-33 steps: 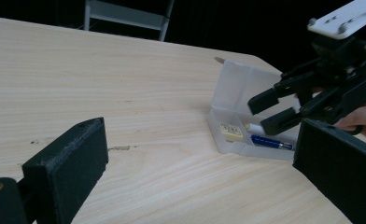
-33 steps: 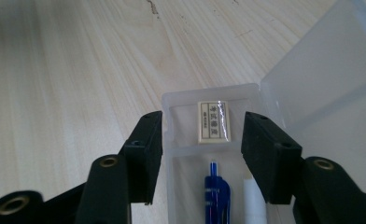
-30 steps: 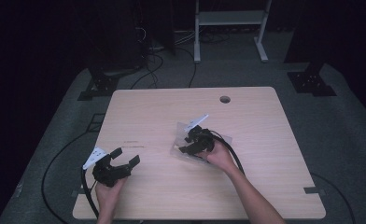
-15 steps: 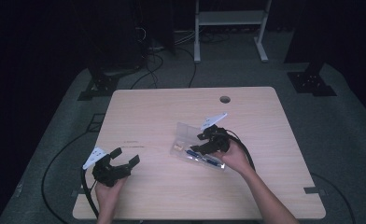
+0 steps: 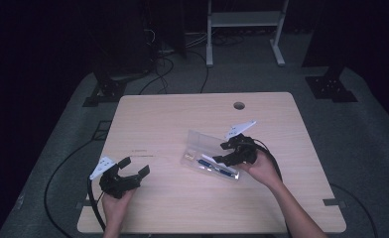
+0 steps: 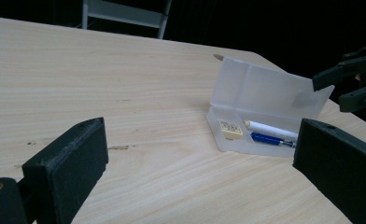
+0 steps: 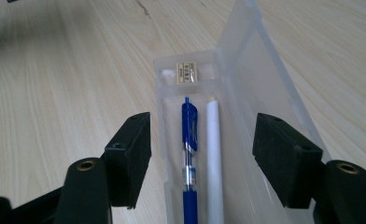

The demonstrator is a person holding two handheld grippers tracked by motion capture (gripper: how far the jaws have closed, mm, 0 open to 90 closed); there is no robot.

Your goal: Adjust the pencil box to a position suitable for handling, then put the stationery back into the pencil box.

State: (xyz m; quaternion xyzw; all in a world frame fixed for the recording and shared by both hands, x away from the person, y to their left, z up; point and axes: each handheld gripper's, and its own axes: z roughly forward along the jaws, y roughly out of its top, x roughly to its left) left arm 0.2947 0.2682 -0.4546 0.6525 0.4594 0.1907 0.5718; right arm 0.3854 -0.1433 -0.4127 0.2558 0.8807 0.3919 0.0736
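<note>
An open pencil case on the desk, with both claws released.

The clear pencil case (image 5: pixel 210 156) is seen right of centre in the high view, lid raised, holding a blue pen (image 7: pixel 189 154), a white pen (image 7: pixel 214 158) and a small eraser (image 7: pixel 186 73). The right claw (image 7: pixel 202 156) is spread around the case's near end; the left claw (image 5: pixel 131 166) is held released at lower left, well apart from it.
</note>
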